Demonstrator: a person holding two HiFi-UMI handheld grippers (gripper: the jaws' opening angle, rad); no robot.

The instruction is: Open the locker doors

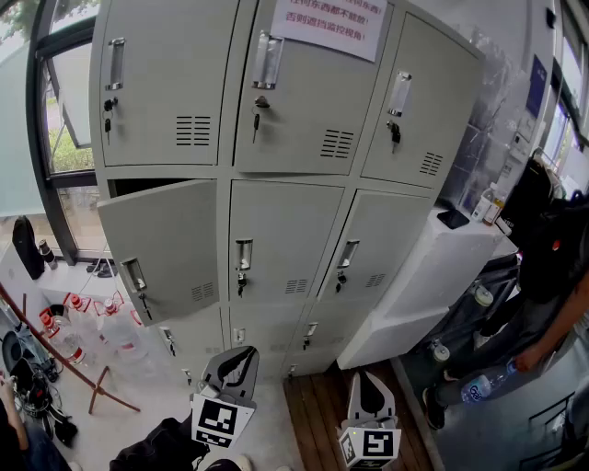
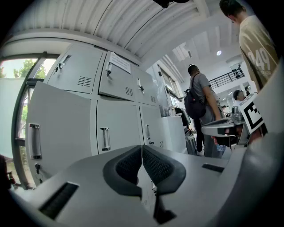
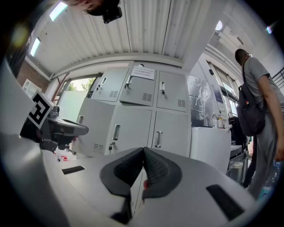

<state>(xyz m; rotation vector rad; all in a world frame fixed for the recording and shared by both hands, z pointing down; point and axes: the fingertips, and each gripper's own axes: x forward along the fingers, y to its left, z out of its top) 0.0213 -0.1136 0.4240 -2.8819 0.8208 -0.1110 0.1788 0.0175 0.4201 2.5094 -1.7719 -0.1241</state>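
Observation:
A grey bank of lockers (image 1: 276,138) fills the head view, three columns wide. The middle-row left door (image 1: 161,248) hangs ajar, swung out toward me, with a dark gap along its top. The middle-row centre door (image 1: 276,244) and right door (image 1: 368,248) are closed, as are all top-row doors, each with a key in its lock. My left gripper (image 1: 241,357) is low in front of the bottom row, shut and empty. My right gripper (image 1: 366,382) is beside it to the right, also shut with nothing in it. The open door (image 2: 57,133) looms at the left of the left gripper view.
A white cabinet (image 1: 442,267) stands against the lockers' right side. A person with a dark backpack (image 1: 552,248) stands at the far right, holding a bottle. Several water bottles (image 1: 92,322) and a red stick lie on the floor at left. A paper notice (image 1: 327,23) hangs on the top centre door.

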